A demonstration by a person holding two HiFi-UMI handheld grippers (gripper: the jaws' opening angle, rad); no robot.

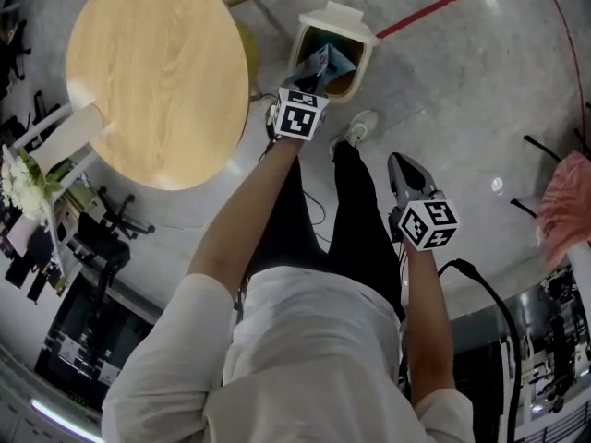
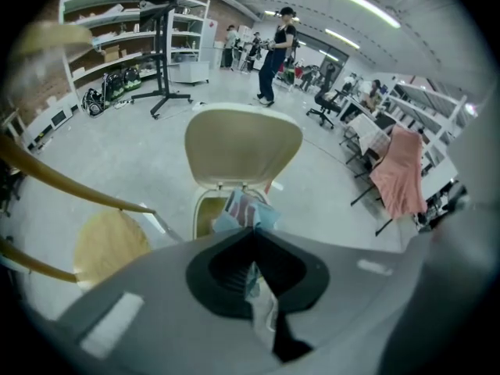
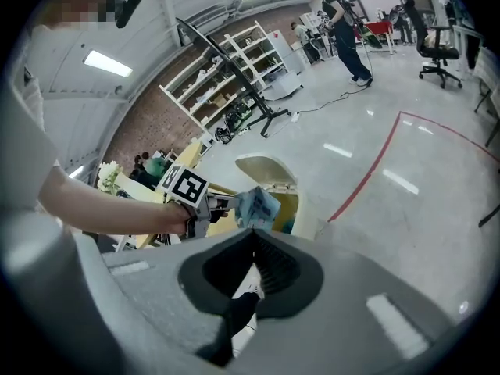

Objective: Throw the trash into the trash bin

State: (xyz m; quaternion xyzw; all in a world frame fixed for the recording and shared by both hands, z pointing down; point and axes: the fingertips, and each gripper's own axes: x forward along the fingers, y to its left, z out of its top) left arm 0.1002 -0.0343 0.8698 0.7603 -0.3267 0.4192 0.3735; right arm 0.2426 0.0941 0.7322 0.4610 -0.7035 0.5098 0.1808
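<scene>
the left hand-held gripper (image 1: pixel 312 83) is clamped on the blue trash wrapper (image 1: pixel 329 62). the wrapper sticks out past the jaw tips, long axis along the jaws, pointing down over the open trash bin (image 1: pixel 363 55). the right hand-held gripper (image 1: pixel 400 166) is closed on nothing, well apart.

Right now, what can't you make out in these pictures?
- Inside of the bin: in the head view the wrapper and the left gripper cover it; in the left gripper view the jaws and the wrapper do.
- Print on the wrapper: too small and blurred in every view.
- Bin's foot: hidden behind the jaws in both gripper views.
</scene>
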